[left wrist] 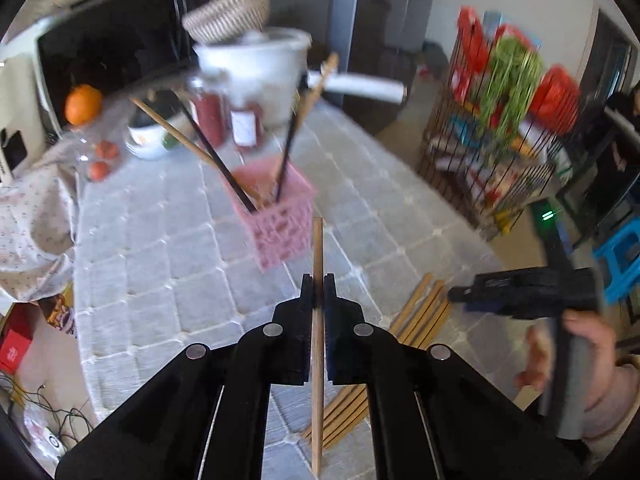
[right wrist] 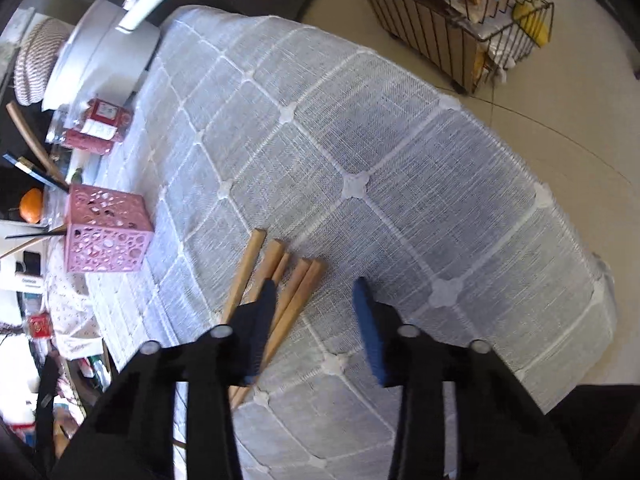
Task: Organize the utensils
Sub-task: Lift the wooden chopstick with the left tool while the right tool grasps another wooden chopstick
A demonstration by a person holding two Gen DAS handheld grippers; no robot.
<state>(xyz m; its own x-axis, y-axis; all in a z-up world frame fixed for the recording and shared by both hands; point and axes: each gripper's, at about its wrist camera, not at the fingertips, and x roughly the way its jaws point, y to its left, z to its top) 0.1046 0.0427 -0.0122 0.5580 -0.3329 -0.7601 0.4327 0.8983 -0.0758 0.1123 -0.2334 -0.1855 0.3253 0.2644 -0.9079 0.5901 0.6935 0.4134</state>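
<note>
Left gripper, jaws clamped on one pale wooden chopstick, raised near the pink perforated plastic holder on the grey checked worktop cloth. Right gripper, jaws apart and empty, just beside the loose wooden chopsticks. Risks: thin stick pivoting in the grip, missing the holder's mouth or tipping it; right jaws scattering the pile.
</note>
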